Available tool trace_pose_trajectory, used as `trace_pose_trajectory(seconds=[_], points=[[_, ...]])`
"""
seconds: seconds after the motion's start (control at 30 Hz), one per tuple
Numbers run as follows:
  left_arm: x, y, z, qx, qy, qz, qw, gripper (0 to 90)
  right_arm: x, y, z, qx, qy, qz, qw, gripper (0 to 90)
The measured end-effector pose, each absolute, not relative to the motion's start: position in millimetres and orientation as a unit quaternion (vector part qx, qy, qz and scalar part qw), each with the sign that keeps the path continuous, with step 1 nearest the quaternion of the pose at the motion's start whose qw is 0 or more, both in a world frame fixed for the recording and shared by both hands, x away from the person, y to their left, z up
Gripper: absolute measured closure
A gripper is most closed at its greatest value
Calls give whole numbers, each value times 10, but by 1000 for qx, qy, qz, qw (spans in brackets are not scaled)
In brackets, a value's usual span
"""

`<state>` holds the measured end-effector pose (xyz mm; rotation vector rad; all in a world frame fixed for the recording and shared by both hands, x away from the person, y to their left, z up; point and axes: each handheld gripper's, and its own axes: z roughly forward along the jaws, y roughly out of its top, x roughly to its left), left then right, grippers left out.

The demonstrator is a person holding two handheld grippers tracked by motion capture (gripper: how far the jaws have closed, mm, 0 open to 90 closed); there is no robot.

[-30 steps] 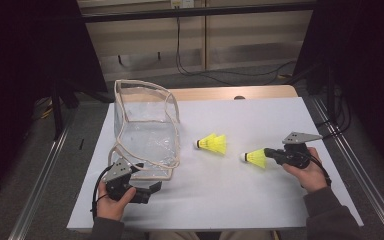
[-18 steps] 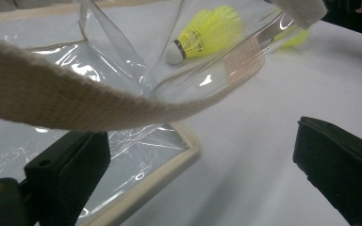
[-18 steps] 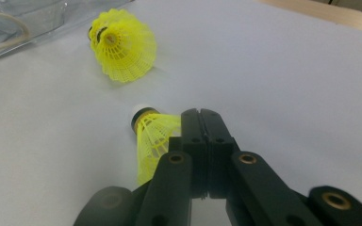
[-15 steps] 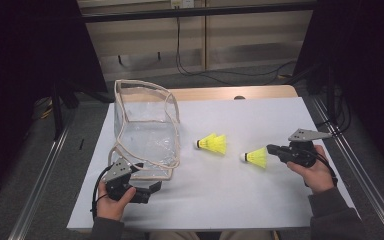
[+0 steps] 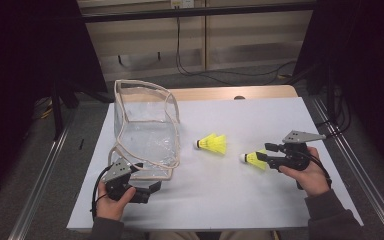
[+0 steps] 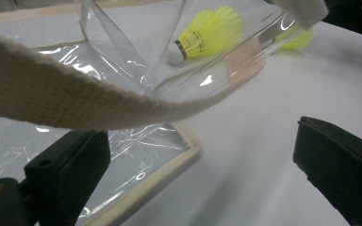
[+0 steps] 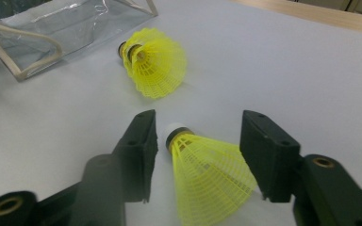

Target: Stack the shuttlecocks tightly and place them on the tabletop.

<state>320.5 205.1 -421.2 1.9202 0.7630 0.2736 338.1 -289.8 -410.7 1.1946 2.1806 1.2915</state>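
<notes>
Shuttlecock [image 7: 207,174] lies on the white table [image 5: 260,200] between the right gripper [image 5: 263,153]'s jaws, which have just been opening and stand half apart, not pressing it. A second shuttlecock [image 5: 213,144] lies at its 10 o'clock, near the clear bag [image 5: 145,130]. The left gripper [image 5: 152,189], jaws wide and empty, rests at the bag's 6 o'clock, one jaw under its strap [image 6: 75,101].

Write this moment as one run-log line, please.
right hand-held gripper: jaws just opened, near shuttlecock lies loose between them | left hand-held gripper: open beside clear bag | far shuttlecock: on table
</notes>
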Motion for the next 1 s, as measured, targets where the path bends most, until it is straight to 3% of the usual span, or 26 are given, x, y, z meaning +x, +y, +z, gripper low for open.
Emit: trace_pose_trajectory(seconds=[0.37,1.0], points=[[3205,2051,-4213,795,316,114,504,46,3358,-2894,-4187,441,756,454,170,214],[3206,2054,-4209,795,314,116,506,46,3304,-2884,-4307,441,765,442,157,178]])
